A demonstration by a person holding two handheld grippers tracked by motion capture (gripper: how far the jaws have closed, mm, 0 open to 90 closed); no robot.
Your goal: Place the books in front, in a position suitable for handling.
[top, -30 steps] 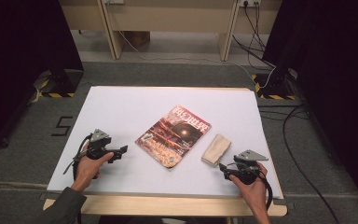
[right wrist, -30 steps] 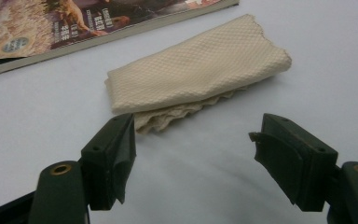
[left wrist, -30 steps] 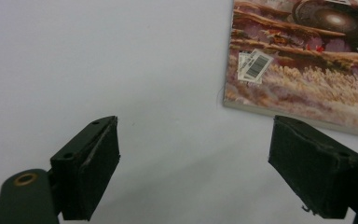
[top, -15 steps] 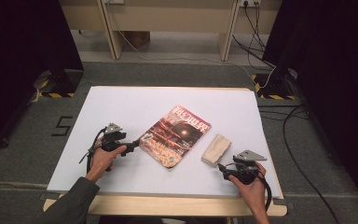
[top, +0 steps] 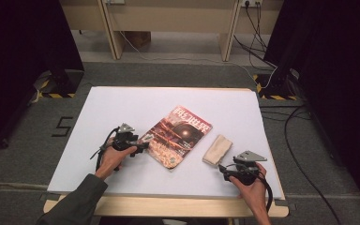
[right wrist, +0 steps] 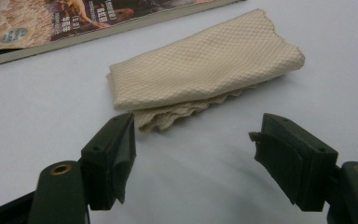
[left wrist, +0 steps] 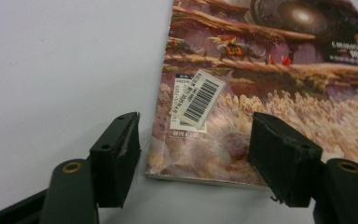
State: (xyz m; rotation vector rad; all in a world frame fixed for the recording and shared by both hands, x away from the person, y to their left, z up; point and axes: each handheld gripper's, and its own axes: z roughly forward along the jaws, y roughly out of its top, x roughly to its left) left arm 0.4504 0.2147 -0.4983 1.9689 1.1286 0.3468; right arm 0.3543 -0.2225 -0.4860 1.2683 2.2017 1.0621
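Glossy magazine (top: 176, 136), centre of the high view: flat on the white table (top: 122, 103), rectangular, cover printed with a dark sphere and pale foliage; white barcode sticker (left wrist: 200, 98) peeling askew near its lower-left corner. My left gripper (left wrist: 193, 156) straddles that corner, jaws just closing but not yet pressing. Right of it, a folded beige waffle-weave cloth (right wrist: 205, 65). My right gripper (right wrist: 193, 156) stands wide, empty.

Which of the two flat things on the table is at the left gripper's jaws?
The magazine: its barcode-sticker corner lies between the left gripper jaws. The folded cloth lies by the right gripper.
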